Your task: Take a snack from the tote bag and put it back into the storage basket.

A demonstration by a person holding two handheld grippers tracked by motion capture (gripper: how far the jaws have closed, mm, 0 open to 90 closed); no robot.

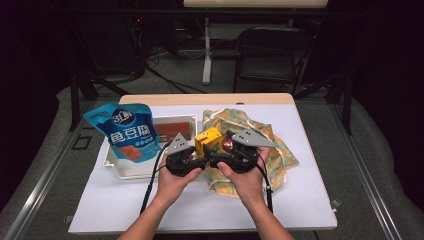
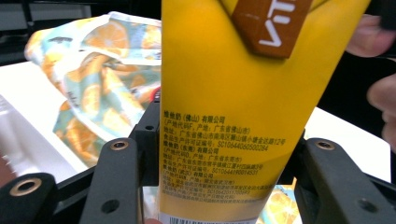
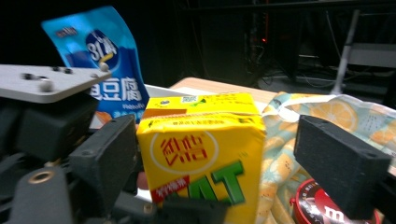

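Observation:
A yellow drink carton (image 1: 208,139) with red and green lettering is held up above the orange-print cloth bag (image 1: 280,152) at the table's middle. In the left gripper view its printed side (image 2: 224,116) stands between the two black jaws, and both pads press on its edges: my left gripper (image 2: 224,154) is shut on it. My left gripper (image 1: 199,154) comes at the carton from the left and my right gripper (image 1: 221,153) from the right. In the right gripper view the carton (image 3: 205,154) sits between my right gripper's (image 3: 210,168) spread jaws, with a gap before the right pad (image 3: 341,168).
A blue snack pouch (image 1: 127,131) stands in a white tray (image 1: 127,170) at the left. A red round tin (image 3: 322,207) lies on the cloth bag beside the carton. A white sheet (image 1: 310,200) covers the table; a dark chair (image 1: 272,52) stands beyond it.

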